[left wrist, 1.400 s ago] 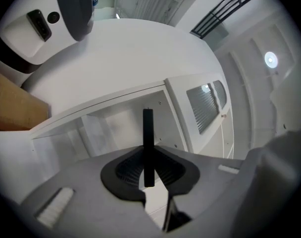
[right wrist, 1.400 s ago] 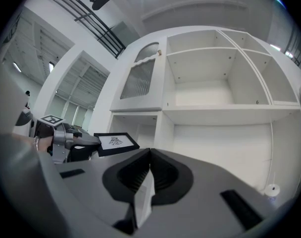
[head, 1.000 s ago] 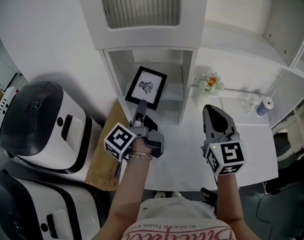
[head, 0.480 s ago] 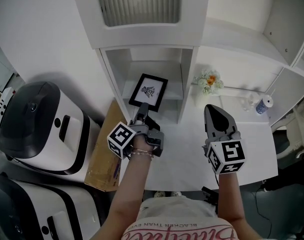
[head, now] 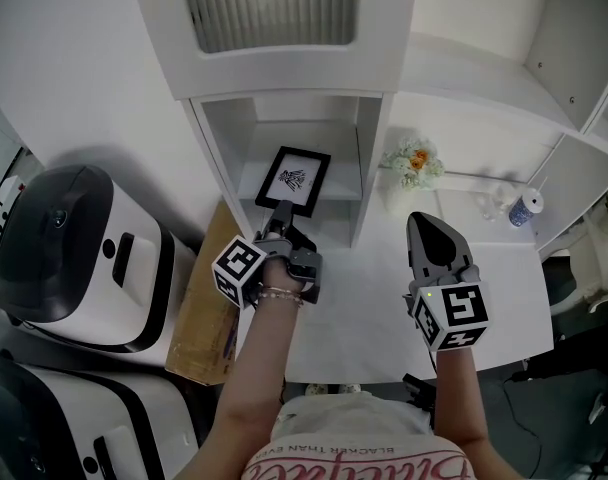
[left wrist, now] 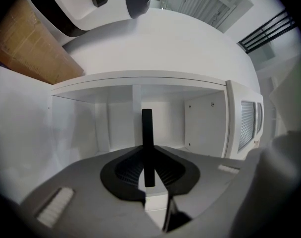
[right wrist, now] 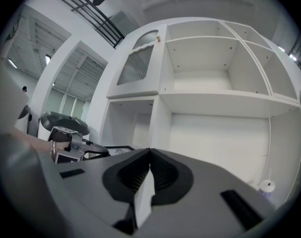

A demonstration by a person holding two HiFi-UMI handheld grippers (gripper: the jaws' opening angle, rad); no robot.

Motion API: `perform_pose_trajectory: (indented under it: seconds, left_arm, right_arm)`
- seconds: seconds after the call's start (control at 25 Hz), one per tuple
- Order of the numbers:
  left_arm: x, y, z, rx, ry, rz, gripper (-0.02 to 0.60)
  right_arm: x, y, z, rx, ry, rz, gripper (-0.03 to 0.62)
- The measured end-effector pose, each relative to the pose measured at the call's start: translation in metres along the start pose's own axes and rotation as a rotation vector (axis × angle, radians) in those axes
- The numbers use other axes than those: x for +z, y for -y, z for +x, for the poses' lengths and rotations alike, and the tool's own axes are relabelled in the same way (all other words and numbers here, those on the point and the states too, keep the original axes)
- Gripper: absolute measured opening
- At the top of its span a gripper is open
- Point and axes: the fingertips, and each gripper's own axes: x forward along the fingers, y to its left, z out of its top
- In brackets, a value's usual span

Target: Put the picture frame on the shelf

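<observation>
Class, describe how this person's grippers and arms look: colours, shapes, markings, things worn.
Both the left gripper and right gripper are grey, with tapering jaws, each carrying a white cube of black square markers. No sleeves show; a thin bracelet circles the left wrist.

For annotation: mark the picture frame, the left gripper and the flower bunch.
picture frame (head: 293, 178), head view, on the white print inside its black border.
left gripper (head: 281, 211), head view, between its fingertips, at the frame's lower edge.
flower bunch (head: 415, 160), head view, on the orange bloom.
</observation>
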Motion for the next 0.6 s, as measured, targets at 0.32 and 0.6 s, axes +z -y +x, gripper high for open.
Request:
perform_pose_trajectory:
  seconds: [0.32,0.6]
  left_arm:
    - [0.001,0.001,0.015,0.053,-0.023,0.041,0.067]
    - [0.001,-0.013,0.021,0.115,-0.045,0.013,0.173]
  right_arm:
    - [-0.003,0.002,0.0,0.003,-0.007,0.002,0.008]
    - [-0.007,0.0,0.0,0.011,-0.017,-0.001,0.008]
